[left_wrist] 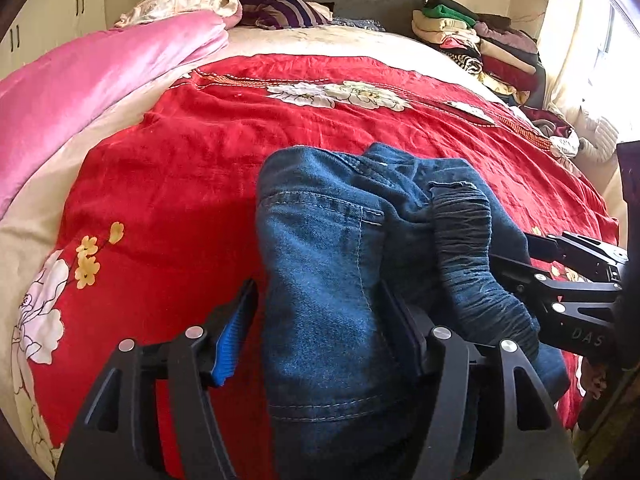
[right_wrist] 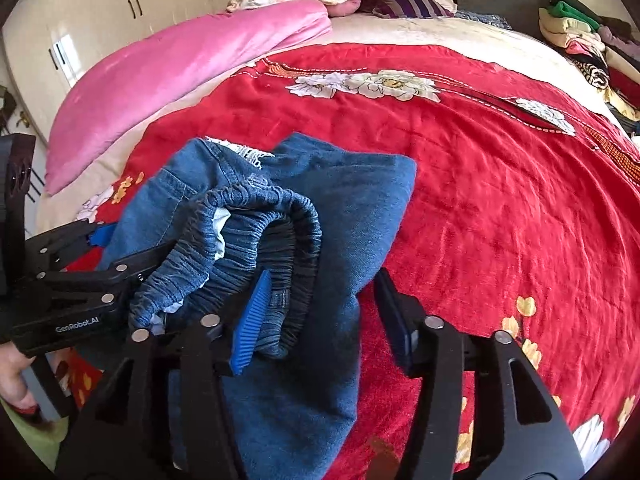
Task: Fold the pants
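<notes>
Denim-blue pants [left_wrist: 332, 272] lie bunched on a red floral bedspread [left_wrist: 180, 168], between the left gripper [left_wrist: 320, 320]'s spread fingers. In the right view, the right gripper [right_wrist: 316, 312] seems open around the ruched elastic waistband [right_wrist: 256, 232]. Folding looks half done; next, close and carry the waistband over.

Blue denim pants [left_wrist: 320, 264] with pale stitching, red bedspread [left_wrist: 192, 168] with white and yellow flowers, pink quilt [left_wrist: 88, 80], purple-striped pillow [left_wrist: 280, 8], blue ribbed gripper pads [right_wrist: 252, 320]

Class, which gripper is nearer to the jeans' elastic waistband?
Right. The right gripper has the elastic waistband draped over its left finger; the left gripper straddles the denim leg beside it.
</notes>
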Action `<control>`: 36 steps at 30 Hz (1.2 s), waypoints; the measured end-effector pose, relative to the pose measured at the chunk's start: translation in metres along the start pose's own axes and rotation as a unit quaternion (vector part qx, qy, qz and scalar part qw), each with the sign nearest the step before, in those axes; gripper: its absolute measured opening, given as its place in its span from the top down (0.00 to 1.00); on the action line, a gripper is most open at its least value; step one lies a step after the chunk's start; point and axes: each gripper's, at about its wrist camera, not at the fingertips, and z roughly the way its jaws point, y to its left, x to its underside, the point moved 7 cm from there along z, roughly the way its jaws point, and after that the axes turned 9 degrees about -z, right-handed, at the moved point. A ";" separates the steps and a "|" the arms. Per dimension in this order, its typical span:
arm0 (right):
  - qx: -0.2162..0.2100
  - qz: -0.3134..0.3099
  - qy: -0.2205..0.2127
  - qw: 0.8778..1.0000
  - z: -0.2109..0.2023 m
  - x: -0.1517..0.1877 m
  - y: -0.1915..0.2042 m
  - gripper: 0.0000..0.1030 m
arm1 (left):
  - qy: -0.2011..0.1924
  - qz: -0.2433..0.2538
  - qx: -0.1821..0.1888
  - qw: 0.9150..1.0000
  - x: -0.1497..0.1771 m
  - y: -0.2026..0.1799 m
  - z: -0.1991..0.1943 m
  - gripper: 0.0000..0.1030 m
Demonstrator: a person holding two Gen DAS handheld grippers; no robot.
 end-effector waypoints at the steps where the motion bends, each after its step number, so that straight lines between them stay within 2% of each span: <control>1: 0.002 0.001 -0.001 1.000 -0.001 -0.001 -0.001 0.48 | 0.000 -0.001 0.001 1.000 0.000 0.000 0.000 0.40; 6: 0.008 -0.002 -0.014 1.000 -0.010 -0.002 -0.001 0.45 | 0.000 -0.004 0.003 1.000 0.001 0.001 -0.003 0.39; 8: 0.010 0.000 -0.021 1.000 -0.016 -0.002 -0.001 0.39 | -0.002 -0.004 0.001 1.000 0.002 0.001 -0.006 0.25; 12: 0.013 0.006 -0.042 0.999 -0.030 -0.001 -0.004 0.26 | -0.005 -0.009 0.009 1.000 0.004 0.000 -0.012 0.21; 13: 0.015 0.006 -0.044 0.999 -0.033 -0.001 -0.005 0.23 | -0.008 -0.008 0.008 1.000 0.004 0.000 -0.014 0.13; 17: 0.019 0.011 -0.060 0.998 -0.047 0.000 -0.007 0.20 | -0.019 -0.008 0.005 1.000 0.003 0.001 -0.025 0.05; 22: 0.018 0.014 -0.082 0.996 -0.067 0.001 -0.004 0.09 | -0.031 -0.010 0.003 0.999 0.003 0.003 -0.042 0.04; 36: 0.046 0.002 -0.147 0.988 -0.133 0.006 0.011 0.09 | -0.065 -0.033 0.005 0.997 0.015 0.011 -0.098 0.04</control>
